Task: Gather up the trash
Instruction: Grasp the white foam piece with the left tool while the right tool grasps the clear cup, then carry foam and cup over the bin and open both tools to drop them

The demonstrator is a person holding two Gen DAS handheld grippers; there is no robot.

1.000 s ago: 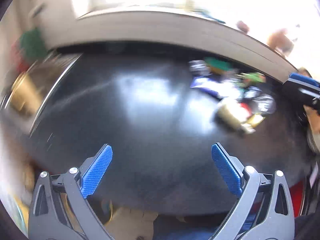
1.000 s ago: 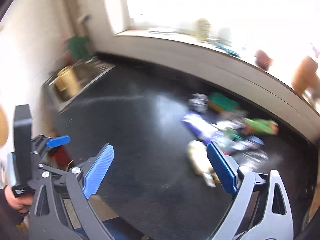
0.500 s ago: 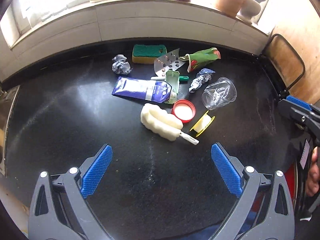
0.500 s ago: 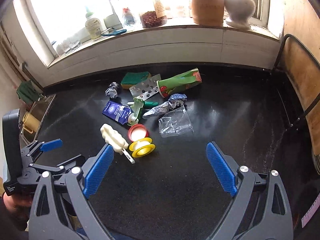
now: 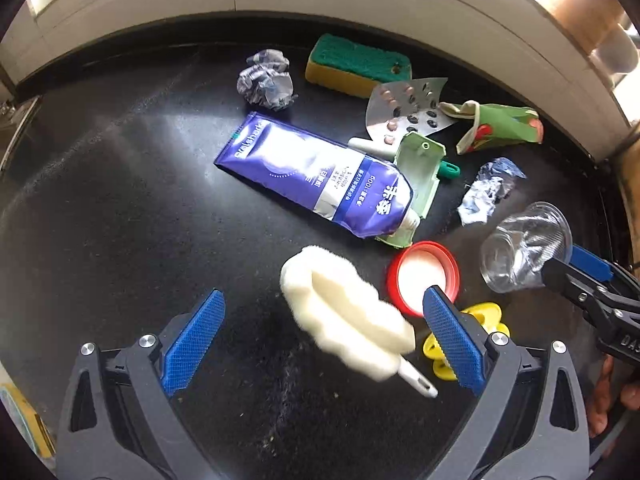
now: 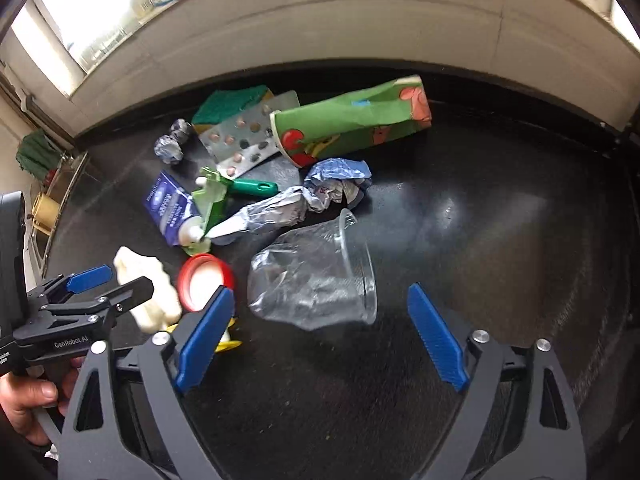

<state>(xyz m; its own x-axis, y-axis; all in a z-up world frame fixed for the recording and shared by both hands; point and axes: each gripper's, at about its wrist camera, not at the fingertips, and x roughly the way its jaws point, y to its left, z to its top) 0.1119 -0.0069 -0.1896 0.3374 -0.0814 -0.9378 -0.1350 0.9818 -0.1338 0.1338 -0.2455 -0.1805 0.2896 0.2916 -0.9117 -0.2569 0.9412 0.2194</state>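
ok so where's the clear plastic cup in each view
Left wrist: the clear plastic cup lies on its side at the right edge, beside the right gripper's tip.
Right wrist: the cup is at centre, just ahead of the open right gripper.
Shared landmark: the red lid, left of the cup in both views.

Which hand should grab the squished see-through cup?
Probably the right gripper: open, with the clear plastic cup lying just ahead between its fingers. The left gripper faces the white sponge brush instead.
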